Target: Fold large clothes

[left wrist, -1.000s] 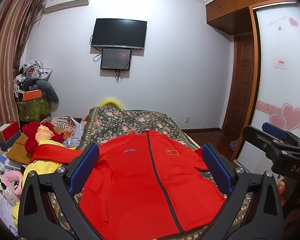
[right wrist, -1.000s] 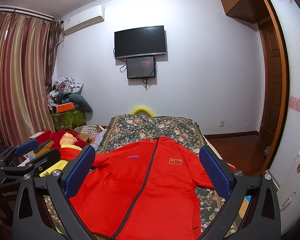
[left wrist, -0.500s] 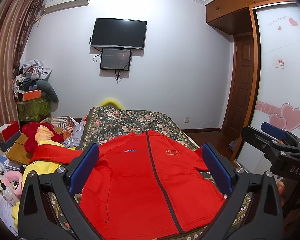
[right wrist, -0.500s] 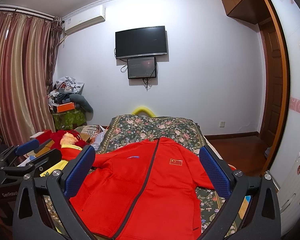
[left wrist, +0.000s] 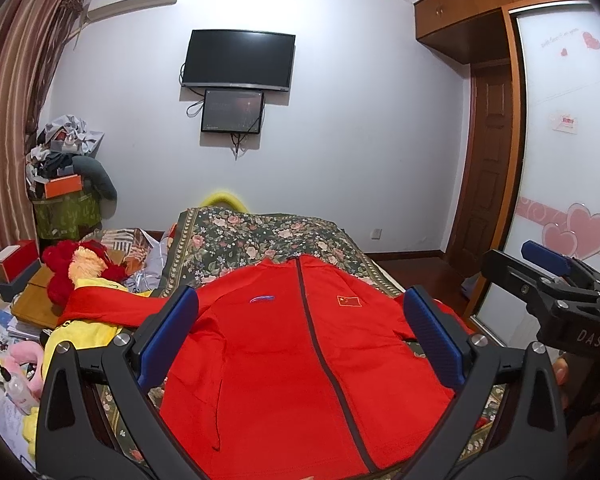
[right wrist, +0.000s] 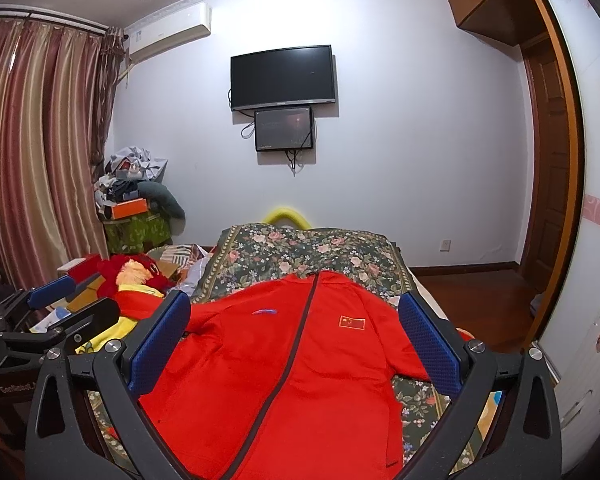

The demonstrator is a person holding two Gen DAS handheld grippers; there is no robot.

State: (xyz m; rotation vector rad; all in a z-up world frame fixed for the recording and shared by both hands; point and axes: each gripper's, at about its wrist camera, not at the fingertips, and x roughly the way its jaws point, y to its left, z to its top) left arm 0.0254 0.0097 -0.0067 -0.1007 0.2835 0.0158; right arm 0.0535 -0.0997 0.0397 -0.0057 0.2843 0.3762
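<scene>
A large red zip jacket (left wrist: 292,352) lies spread front-up on the floral bedspread (left wrist: 260,240), collar toward the far wall. One sleeve (left wrist: 108,306) stretches left off the bed edge. The jacket also shows in the right wrist view (right wrist: 292,360). My left gripper (left wrist: 300,336) is open and empty, held above the jacket's lower half. My right gripper (right wrist: 294,336) is open and empty, also above the jacket. The right gripper appears at the right edge of the left wrist view (left wrist: 556,280), and the left gripper at the left edge of the right wrist view (right wrist: 60,308).
Left of the bed lie a red plush toy (left wrist: 80,264), yellow cloth (left wrist: 84,332), boxes and papers. A cluttered green bin (left wrist: 66,208) stands by the curtain. A TV (left wrist: 238,60) hangs on the far wall. A wardrobe door (left wrist: 560,184) and doorway are at the right.
</scene>
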